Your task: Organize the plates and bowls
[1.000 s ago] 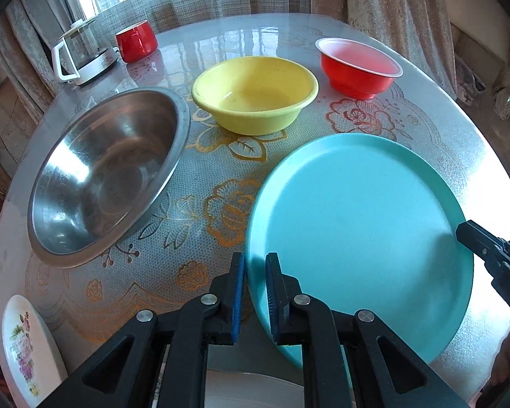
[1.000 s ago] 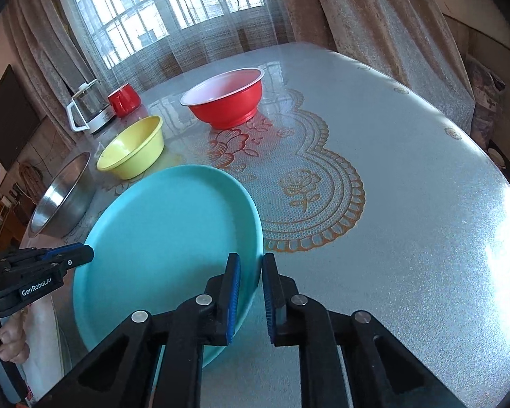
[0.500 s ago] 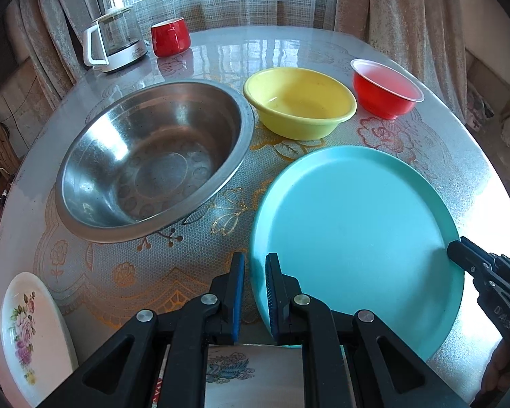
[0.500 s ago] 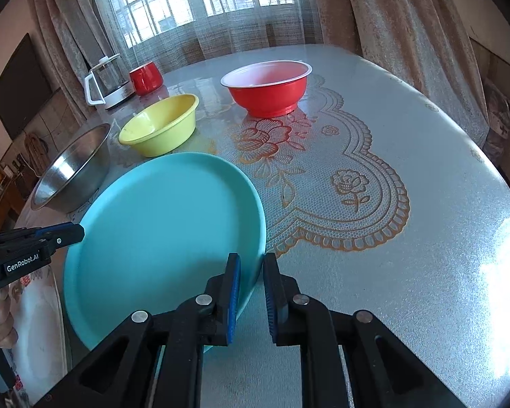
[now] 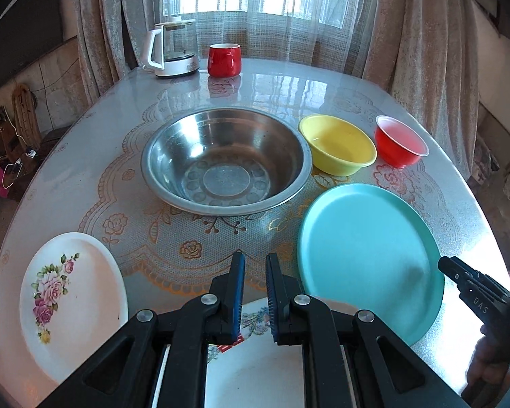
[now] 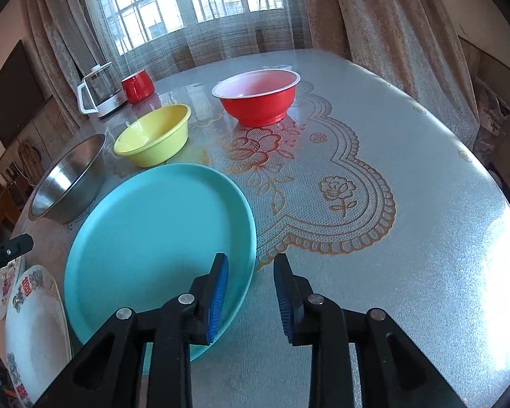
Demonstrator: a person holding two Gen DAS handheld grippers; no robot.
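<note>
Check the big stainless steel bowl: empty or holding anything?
Empty. The round stainless steel bowl sits upright on the table, and the left wrist view shows its embossed bottom bare, with no dish or food inside.

Plates and bowls spread over my table

I see a teal plate lying flat at the near edge, and behind it a row: steel bowl, yellow bowl, red bowl, all upright and empty, the first two nearly touching. A white flowered plate lies near left, another patterned plate nearest me.
</note>
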